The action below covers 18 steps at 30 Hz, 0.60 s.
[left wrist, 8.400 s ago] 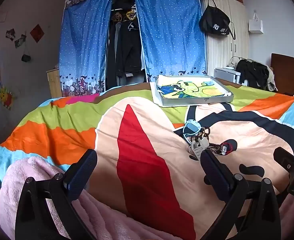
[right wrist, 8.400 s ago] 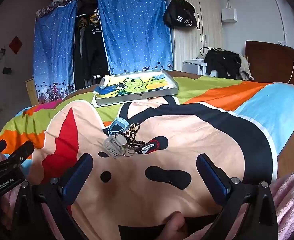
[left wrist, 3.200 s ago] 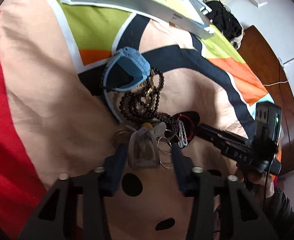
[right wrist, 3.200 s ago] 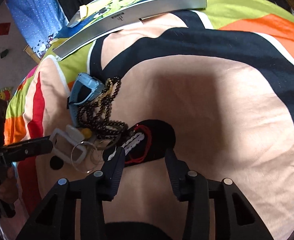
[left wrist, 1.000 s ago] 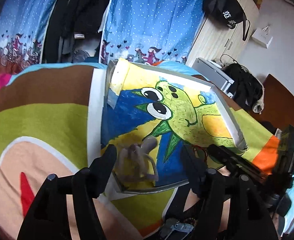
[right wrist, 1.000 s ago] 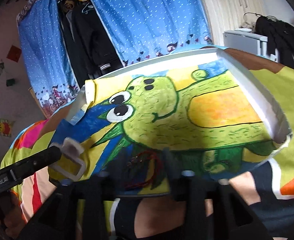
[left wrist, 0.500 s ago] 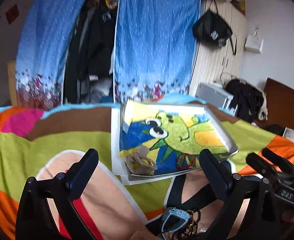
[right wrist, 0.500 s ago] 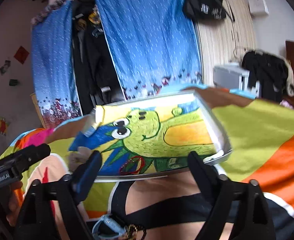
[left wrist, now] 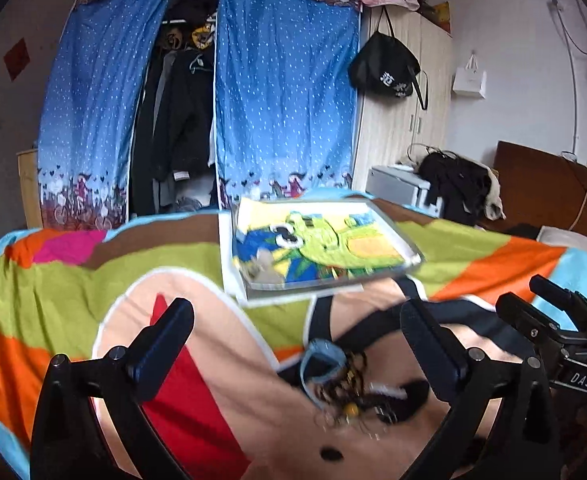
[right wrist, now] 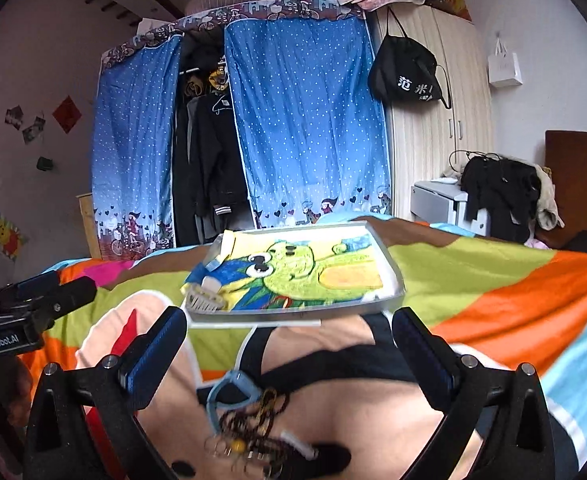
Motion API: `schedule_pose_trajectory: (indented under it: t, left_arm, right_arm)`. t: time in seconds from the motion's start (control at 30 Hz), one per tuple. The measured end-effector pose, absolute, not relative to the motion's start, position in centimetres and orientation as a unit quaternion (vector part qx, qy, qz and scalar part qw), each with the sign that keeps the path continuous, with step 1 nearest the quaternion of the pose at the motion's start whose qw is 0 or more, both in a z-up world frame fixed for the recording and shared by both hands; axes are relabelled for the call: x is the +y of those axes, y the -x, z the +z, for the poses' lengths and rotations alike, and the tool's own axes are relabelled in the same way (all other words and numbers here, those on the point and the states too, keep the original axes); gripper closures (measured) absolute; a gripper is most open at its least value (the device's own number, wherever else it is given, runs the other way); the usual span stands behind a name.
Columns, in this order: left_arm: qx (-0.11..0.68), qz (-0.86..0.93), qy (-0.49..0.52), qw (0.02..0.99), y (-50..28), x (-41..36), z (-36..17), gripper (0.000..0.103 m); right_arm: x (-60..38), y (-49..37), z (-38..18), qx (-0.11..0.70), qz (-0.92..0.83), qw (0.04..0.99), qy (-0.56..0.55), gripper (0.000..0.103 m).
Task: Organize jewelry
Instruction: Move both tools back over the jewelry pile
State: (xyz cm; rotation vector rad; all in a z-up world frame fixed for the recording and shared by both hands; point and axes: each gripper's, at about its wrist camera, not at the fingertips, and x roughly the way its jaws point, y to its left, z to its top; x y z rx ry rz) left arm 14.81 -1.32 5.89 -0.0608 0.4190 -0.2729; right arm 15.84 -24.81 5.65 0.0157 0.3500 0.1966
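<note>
A grey tray [left wrist: 409, 264] [right wrist: 393, 276] with a green cartoon picture lies on the bed ahead. A pale clear tag [left wrist: 263, 270] [right wrist: 207, 298] lies at its near left corner; a red band shows faintly at its near edge [right wrist: 283, 301]. A jewelry pile lies on the blanket near me: a blue watch [left wrist: 321, 362] [right wrist: 231, 394], dark bead strings [left wrist: 347, 384] [right wrist: 261, 420] and rings. My left gripper [left wrist: 297, 332] is open and empty above the pile. My right gripper [right wrist: 289, 340] is open and empty too, between pile and tray.
The bed carries a bright cartoon blanket [left wrist: 93, 276]. A blue curtained wardrobe [left wrist: 285, 100] and a wooden cupboard with a black bag [left wrist: 389, 72] stand behind. A small white cabinet with dark clothes [right wrist: 493, 196] is at the right. The right gripper shows in the left view [left wrist: 561, 328].
Both grippers carried a tag and a red band to the tray, let them go and opened. Both have drawn back toward me and tilted lower, so the pile is in view again.
</note>
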Motion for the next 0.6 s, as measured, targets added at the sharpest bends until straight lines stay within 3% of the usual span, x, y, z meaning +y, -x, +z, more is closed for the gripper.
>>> schedule_pose_trajectory:
  t: [0.6]
  left_arm:
    - [0.423,-0.131,-0.004,0.897,-10.2,-2.7,-2.6,0.002]
  right_arm:
    - [-28.1,-7.9,1.6,0.306,0.037,0.948,-0.074,0.0]
